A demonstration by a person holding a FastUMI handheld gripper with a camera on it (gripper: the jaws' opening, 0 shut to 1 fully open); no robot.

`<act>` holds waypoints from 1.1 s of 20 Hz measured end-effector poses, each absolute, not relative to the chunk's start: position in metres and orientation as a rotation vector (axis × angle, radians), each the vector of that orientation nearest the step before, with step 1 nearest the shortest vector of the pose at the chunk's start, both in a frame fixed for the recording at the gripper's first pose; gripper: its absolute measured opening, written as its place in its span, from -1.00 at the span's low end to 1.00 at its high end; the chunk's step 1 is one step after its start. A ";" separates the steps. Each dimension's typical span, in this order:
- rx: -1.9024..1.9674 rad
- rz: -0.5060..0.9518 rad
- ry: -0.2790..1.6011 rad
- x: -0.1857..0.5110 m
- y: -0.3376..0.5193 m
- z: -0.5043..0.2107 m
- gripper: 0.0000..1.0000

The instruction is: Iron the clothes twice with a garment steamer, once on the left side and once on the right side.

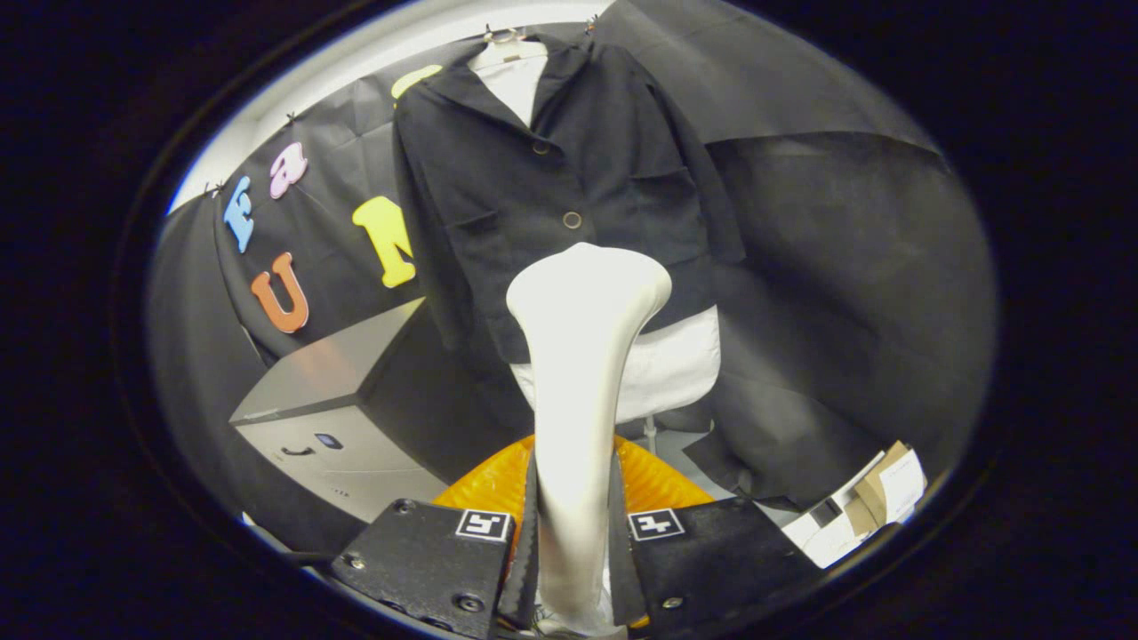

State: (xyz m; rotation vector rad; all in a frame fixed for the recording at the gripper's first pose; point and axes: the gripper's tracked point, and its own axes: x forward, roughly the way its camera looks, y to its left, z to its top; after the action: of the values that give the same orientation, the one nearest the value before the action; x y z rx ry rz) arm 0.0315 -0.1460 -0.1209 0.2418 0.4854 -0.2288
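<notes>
My gripper [573, 551] is shut on the handle of a white garment steamer [578, 356], both fingers pressing its narrow shaft. The steamer rises straight ahead of the fingers and its wide head sits in front of the lower middle of a black buttoned jacket [551, 178]. The jacket hangs on a hanger against the booth wall, over a white shirt [676, 364] whose hem shows below it. Whether the head touches the cloth I cannot tell. The steamer hides the middle of the jacket's hem.
A grey box-shaped cabinet [329, 391] stands left of the jacket, lower down. An orange ribbed object [649, 480] lies just behind the fingers. Cardboard and white paper packaging [867, 507] sits to the lower right. Black cloth drapes the right side.
</notes>
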 end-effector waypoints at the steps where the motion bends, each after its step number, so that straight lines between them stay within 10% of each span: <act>1: 0.232 -0.235 0.467 0.025 -0.136 -0.115 -0.30; 22: 0.047 0.169 0.341 -0.023 -0.028 -0.025 -0.30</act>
State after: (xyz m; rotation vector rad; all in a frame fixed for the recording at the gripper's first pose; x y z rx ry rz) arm -0.0226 -0.0280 -0.0255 0.0465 0.3414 0.1689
